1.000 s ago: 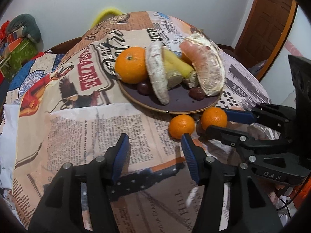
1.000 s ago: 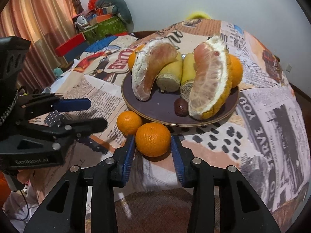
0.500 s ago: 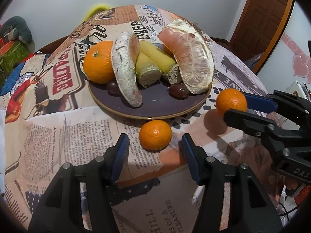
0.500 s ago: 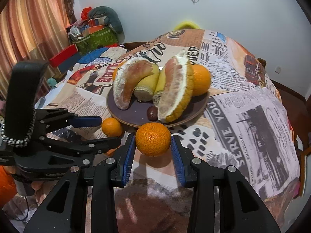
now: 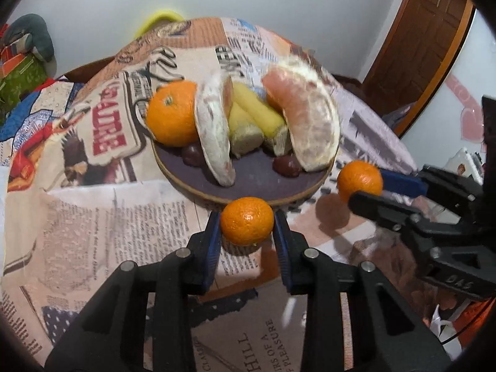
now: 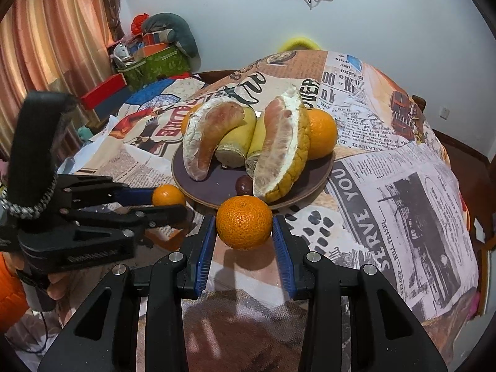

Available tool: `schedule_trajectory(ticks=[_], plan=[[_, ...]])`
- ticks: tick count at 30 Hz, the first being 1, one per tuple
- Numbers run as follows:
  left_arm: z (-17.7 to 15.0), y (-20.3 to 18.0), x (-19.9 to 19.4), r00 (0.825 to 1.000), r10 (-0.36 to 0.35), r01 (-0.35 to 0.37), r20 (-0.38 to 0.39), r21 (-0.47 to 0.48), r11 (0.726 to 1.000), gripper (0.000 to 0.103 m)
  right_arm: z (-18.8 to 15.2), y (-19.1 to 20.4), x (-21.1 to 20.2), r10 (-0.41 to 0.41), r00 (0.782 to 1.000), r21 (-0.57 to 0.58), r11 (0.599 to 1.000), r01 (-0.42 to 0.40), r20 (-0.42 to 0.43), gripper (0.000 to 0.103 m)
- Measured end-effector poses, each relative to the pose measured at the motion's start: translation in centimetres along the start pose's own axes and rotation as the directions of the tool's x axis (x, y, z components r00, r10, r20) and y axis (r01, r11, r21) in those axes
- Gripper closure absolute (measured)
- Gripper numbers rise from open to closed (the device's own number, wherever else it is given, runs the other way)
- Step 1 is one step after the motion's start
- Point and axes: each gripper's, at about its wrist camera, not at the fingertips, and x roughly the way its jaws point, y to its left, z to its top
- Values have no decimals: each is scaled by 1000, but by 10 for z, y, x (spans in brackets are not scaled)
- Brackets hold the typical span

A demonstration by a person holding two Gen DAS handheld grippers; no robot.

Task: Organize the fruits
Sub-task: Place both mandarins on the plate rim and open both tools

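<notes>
- The small round orange mandarin [image 5: 247,220] sits clamped between my left gripper [image 5: 247,228]'s blue pads, lifted just in front of the dark purple round plate [image 5: 248,183]
- A second, slightly larger orange mandarin [image 6: 244,221] is pinched the same way in my right gripper [image 6: 244,232], also just short of the plate rim
- The plate is already crowded: two peeled pink pomelo wedges [image 6: 279,152], yellow banana pieces [image 6: 238,145], big oranges [image 5: 172,113], dark brown round fruits [image 6: 243,185]
- Free space is only the front strip, so I judge both mandarins could collide there, or roll off onto the newspaper-print tablecloth [image 6: 387,170]
- Squeezing harder risks bruising the soft peel
</notes>
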Motion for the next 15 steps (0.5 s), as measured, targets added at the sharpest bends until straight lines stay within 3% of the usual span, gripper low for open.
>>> schedule_trajectory(ticks=[5, 15], plan=[[16, -6, -5, 999, 4, -5, 39, 17, 1000, 70, 5, -3, -4, 0, 1000, 6, 1000, 0, 21, 69], [27, -8, 8, 999, 22, -23, 30, 28, 999, 69, 16, -7, -10, -12, 999, 5, 1000, 12, 52, 69]])
